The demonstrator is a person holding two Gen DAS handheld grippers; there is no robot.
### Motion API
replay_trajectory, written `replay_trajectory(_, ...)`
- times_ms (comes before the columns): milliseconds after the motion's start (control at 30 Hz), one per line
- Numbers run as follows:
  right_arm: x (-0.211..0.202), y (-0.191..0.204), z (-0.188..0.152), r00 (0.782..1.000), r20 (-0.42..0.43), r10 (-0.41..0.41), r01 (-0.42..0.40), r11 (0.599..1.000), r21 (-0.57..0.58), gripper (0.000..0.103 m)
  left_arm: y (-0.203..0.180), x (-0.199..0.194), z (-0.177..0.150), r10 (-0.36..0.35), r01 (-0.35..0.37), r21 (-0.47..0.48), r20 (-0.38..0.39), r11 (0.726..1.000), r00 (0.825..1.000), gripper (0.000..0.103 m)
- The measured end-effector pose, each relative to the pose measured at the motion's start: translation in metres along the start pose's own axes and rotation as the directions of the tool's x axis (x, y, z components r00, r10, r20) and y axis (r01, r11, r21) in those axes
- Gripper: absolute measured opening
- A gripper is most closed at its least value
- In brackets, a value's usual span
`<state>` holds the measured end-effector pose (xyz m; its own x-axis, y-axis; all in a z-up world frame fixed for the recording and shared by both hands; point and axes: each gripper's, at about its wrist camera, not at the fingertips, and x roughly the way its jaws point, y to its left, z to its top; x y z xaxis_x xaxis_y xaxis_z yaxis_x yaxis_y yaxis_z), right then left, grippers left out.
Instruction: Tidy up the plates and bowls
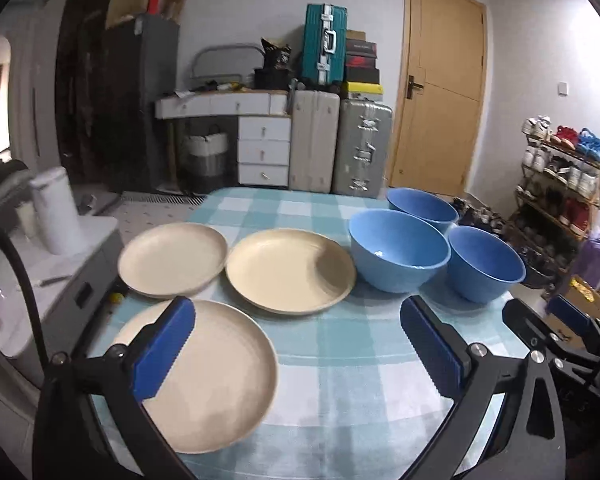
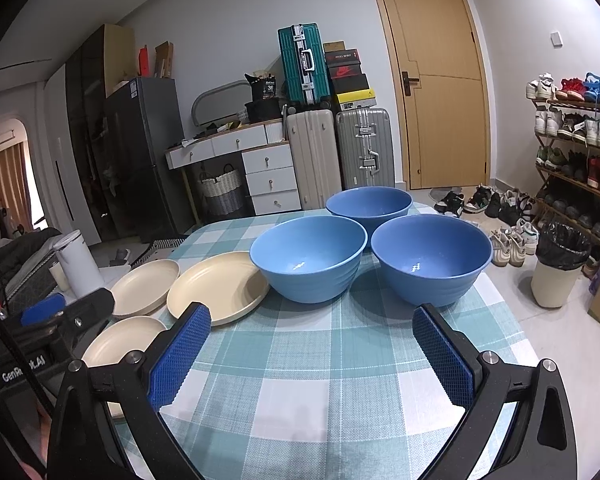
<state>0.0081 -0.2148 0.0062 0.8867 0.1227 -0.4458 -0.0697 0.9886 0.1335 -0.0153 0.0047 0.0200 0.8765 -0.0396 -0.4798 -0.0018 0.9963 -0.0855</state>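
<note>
Three cream plates (image 1: 172, 258) sit on the left half of the counter (image 1: 340, 360), two at the back side by side and one nearer (image 1: 220, 368), all lying flat and separate. Three blue bowls (image 2: 310, 258) cluster upright on the right half, close together in a triangle. Left tongs (image 1: 298, 354) hang wide apart over the near plate's edge, holding nothing. Right tongs (image 2: 312, 354) are spread wide too, empty, over the checkered cloth in front of the bowls.
</note>
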Motion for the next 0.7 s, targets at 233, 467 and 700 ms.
replay_trajectory(233, 0.000, 0.001, 0.000, 1.000, -0.003, 0.003, -0.003, 1.000, -0.005, 0.103, 0.000, -0.006, 0.002, 0.013, -0.014, 0.032, 0.030, 0.999, 0.999, 0.103)
replay_trajectory(467, -0.001, 0.002, -0.001, 1.000, -0.001, 0.008, -0.008, 1.000, -0.010, 0.103, 0.018, -0.007, 0.005, 0.006, -0.005, -0.023, 0.029, 1.000, 1.000, 0.103)
replay_trajectory(700, -0.017, 0.007, -0.001, 0.995, 0.090, 0.046, -0.043, 0.999, -0.032, 0.103, 0.047, -0.037, 0.008, 0.055, -0.043, -0.082, 0.162, 0.996, 0.985, 0.103)
